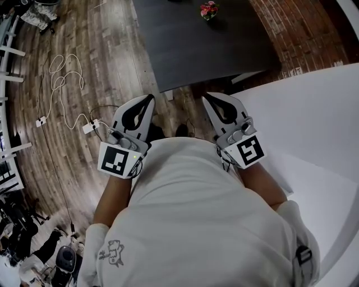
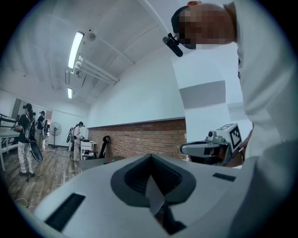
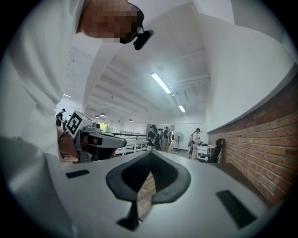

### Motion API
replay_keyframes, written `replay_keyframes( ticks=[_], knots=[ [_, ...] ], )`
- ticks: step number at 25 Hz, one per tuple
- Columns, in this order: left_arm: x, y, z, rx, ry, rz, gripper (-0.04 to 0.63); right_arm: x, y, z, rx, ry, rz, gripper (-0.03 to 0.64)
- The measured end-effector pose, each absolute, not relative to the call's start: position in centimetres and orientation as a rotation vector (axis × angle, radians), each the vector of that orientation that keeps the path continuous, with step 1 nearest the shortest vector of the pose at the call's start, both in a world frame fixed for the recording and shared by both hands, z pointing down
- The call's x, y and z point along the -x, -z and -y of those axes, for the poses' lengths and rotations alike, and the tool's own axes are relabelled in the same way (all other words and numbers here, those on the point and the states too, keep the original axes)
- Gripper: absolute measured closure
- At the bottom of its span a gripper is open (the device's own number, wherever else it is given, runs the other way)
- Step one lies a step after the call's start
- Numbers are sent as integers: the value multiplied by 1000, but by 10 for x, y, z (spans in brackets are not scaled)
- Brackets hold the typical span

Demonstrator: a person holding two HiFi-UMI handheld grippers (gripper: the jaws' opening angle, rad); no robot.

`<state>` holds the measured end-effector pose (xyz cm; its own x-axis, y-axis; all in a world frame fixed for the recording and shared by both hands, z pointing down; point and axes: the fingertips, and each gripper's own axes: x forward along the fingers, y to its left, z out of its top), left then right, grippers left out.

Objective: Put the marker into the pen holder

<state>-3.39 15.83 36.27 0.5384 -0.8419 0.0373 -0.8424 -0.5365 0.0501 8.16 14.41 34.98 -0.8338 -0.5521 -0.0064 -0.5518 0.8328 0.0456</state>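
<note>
No marker or pen holder shows in any view. I hold both grippers close to my chest, over my white shirt, pointing forward above the wooden floor. My left gripper [image 1: 149, 99] has its jaws closed together with nothing between them, and it looks the same in its own view [image 2: 151, 156]. My right gripper [image 1: 206, 97] is also shut and empty [image 3: 151, 154]. Each gripper view catches the other gripper off to the side: the right gripper [image 2: 210, 148] and the left gripper [image 3: 95, 138].
A dark table [image 1: 202, 45] with a small flower pot [image 1: 208, 9] stands ahead. A white table [image 1: 314, 123] runs along the right, beside a brick wall [image 1: 303, 31]. A white cable and power strip [image 1: 90, 126] lie on the floor at left. People [image 2: 28, 139] stand far off.
</note>
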Motion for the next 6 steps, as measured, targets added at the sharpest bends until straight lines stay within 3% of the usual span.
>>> replay_keyframes(
  ticks=[6],
  knots=[
    [38,-366,-159,-2682,-19,1485,584,-76,-349,-143,-887,80,3004,612]
  ],
)
